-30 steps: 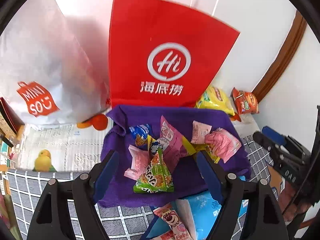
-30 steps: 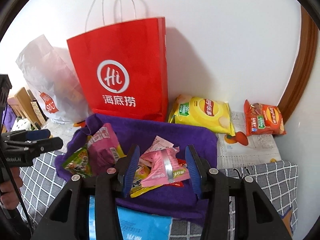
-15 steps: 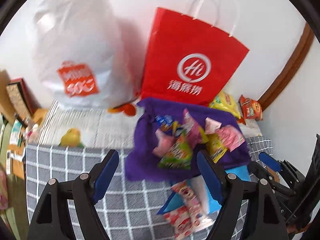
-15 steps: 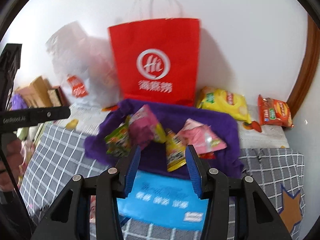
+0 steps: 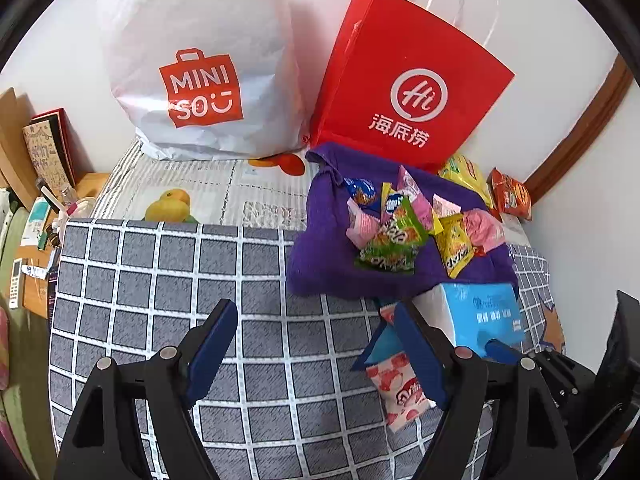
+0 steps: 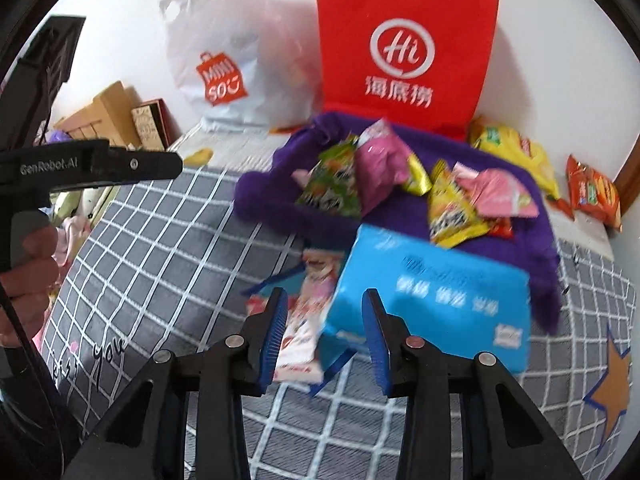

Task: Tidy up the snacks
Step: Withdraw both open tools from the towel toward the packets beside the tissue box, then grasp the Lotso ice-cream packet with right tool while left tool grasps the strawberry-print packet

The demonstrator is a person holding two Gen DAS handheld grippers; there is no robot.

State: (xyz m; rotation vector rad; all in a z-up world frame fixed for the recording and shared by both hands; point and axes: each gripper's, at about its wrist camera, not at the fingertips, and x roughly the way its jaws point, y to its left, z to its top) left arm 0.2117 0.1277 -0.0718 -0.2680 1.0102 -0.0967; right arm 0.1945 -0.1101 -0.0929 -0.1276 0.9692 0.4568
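Observation:
A pile of small snack packets (image 5: 404, 228) (image 6: 400, 184) lies on a purple towel (image 5: 320, 248) (image 6: 260, 196) in front of a red paper bag (image 5: 404, 80) (image 6: 404, 48). Nearer lie a blue tissue pack (image 5: 480, 312) (image 6: 432, 292) and a pink-white snack packet (image 5: 396, 388) (image 6: 308, 312). My left gripper (image 5: 312, 316) hangs open over bare checked cloth, holding nothing. My right gripper (image 6: 325, 300) hovers above the blue pack's corner and the pink packet. Its jaws are closing and the pads press on nothing.
A white plastic bag (image 5: 200, 60) (image 6: 232, 56) stands left of the red bag. Yellow (image 5: 464, 176) (image 6: 516, 152) and orange (image 5: 512, 196) (image 6: 596, 192) chip bags lie by the wall at the right. Boxes and clutter (image 5: 36, 168) crowd the left edge. A grey checked cloth (image 5: 160, 280) covers the table.
Both grippers have drawn back from the towel toward the front and left; the snack pile looks smaller and farther. The white bag has come fully into view. The right jaws have narrowed.

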